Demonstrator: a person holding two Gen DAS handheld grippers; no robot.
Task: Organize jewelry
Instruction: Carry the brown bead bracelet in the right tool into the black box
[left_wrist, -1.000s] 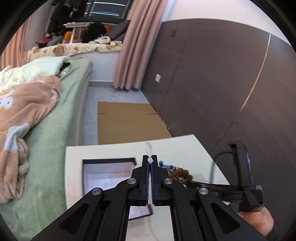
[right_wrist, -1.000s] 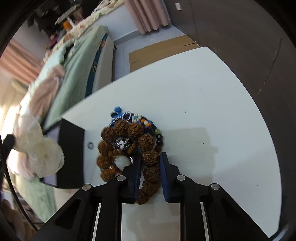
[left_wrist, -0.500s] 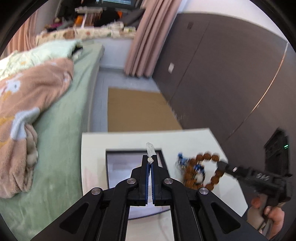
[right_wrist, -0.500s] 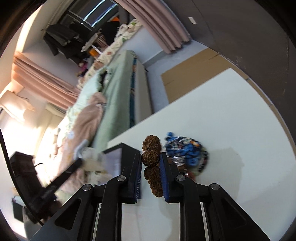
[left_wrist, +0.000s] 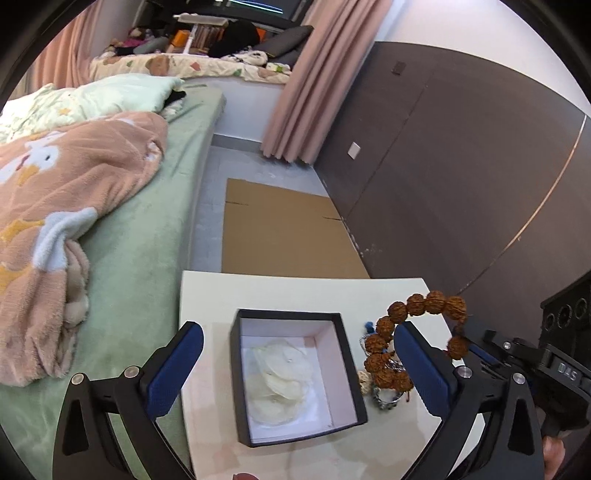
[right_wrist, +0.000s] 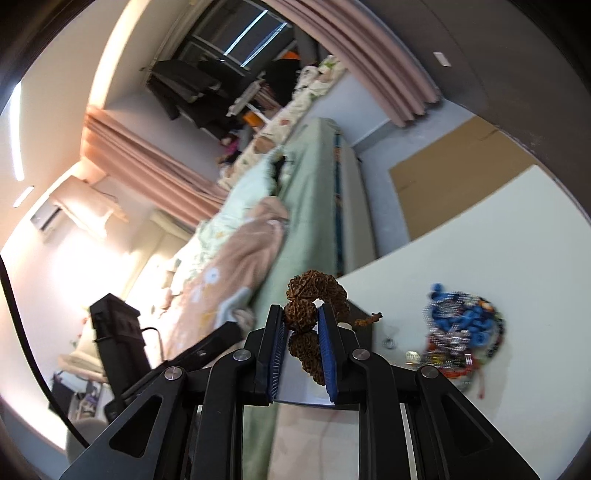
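A white table (left_wrist: 295, 291) is seen beside a green bed (left_wrist: 140, 236). On it a black box (left_wrist: 343, 354) stands open, pale shell-like discs (left_wrist: 280, 380) lying inside. The left gripper (left_wrist: 299, 365) is spread wide, its jaws just opened, and the box is framed between its blue pads (nothing is gripped). The right gripper (right_wrist: 301, 332) is clenched on a brown bead bracelet (right_wrist: 314, 295), which is held clear of the table, just right of the box. A heap of mixed jewelry (right_wrist: 461, 332) is left on the table.
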